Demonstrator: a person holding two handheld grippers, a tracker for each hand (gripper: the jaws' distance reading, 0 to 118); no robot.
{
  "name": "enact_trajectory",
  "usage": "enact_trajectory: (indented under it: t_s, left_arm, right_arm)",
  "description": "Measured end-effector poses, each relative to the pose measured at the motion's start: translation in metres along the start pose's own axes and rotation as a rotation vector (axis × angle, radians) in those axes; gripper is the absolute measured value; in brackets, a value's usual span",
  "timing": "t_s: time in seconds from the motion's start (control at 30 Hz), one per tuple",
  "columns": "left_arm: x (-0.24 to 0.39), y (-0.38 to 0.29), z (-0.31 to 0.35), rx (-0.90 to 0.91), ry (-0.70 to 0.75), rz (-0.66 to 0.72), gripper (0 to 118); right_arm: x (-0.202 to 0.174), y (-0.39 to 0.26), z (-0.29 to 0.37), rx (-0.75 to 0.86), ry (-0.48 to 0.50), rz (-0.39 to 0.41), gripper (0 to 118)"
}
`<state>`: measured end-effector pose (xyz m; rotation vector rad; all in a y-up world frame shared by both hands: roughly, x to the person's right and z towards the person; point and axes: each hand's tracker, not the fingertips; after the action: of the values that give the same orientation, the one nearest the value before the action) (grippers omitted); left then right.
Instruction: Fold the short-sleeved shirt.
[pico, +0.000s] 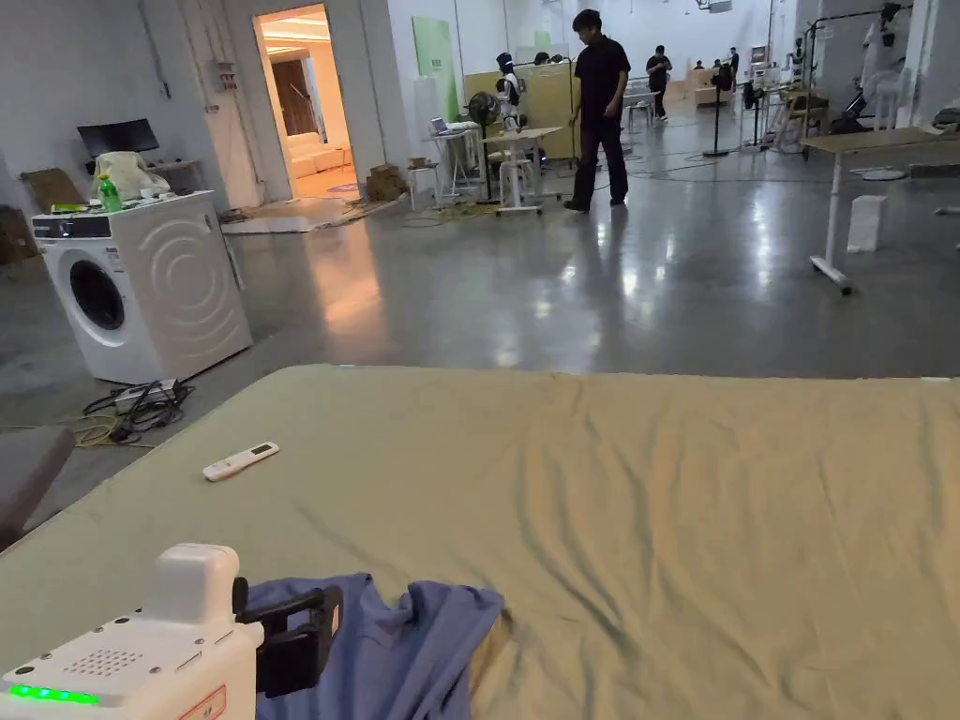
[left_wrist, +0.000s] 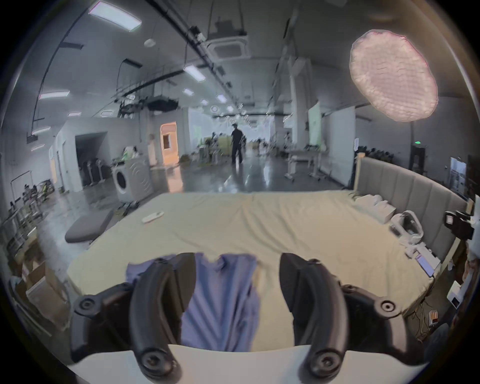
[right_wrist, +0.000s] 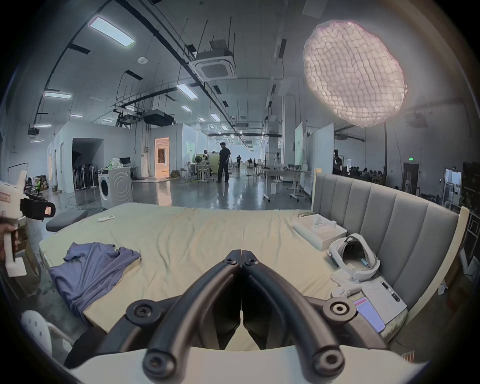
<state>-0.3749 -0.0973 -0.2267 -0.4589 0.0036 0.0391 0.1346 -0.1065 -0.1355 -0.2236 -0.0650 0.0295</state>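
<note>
A wide bed (pico: 656, 525) under a wrinkled beige sheet spreads across the near part of a large hall with a glossy grey floor, and its padded grey headboard (right_wrist: 384, 215) stands along the right side in the right gripper view. Out on the floor to the left sits a white front-loading washing machine (pico: 150, 281), and farther back a person in dark clothes (pico: 597, 112) stands near some small tables. The blue short-sleeved shirt (pico: 394, 647) lies crumpled at the near left corner of the bed, one part of it hanging over the near edge of the mattress in the right gripper view. The left gripper (left_wrist: 237, 283) hangs just above that shirt with its jaws wide apart; blue cloth shows in the gap between them, but neither jaw presses on it. The right gripper (right_wrist: 241, 258) is held over the middle of the near edge, well apart from the shirt, its jaws together and empty. By the headboard rest an open white box (right_wrist: 320, 231) and a white headset (right_wrist: 354, 257). A small white remote control (pico: 241, 461) lies on the sheet near the bed's far left side.
</note>
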Motion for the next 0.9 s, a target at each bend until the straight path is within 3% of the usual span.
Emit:
enact_trajectory:
  t_s: [0.13, 0.3, 0.5, 0.67, 0.83, 0.87, 0.9]
  left_arm:
    - [-0.035, -0.017, -0.06, -0.155, 0.042, -0.027, 86]
    - [-0.065, -0.054, -0.165, -0.367, 0.0, 0.075, 86]
    - [-0.078, -0.085, -0.264, -0.515, -0.042, 0.123, 86]
    - [-0.076, -0.102, -0.304, -0.553, 0.018, 0.085, 86]
    - [-0.064, -0.101, -0.305, -0.582, 0.062, 0.032, 88]
    - [-0.062, -0.101, -0.303, -0.559, 0.024, -0.004, 85]
    - [-0.059, -0.099, -0.301, -0.54, 0.023, -0.02, 72]
  right_arm:
    - [-0.005, -0.014, -0.016, -0.083, 0.005, -0.009, 0]
    - [-0.014, -0.03, -0.037, -0.187, 0.011, -0.004, 0]
    - [-0.022, -0.044, -0.055, -0.313, 0.007, -0.056, 0]
    - [-0.027, -0.052, -0.07, -0.377, -0.012, -0.067, 0]
    - [-0.035, -0.057, -0.072, -0.421, -0.007, -0.007, 0]
    - [-0.035, -0.059, -0.072, -0.429, -0.001, 0.002, 0]
    - [-0.035, -0.062, -0.071, -0.438, 0.009, 0.01, 0]
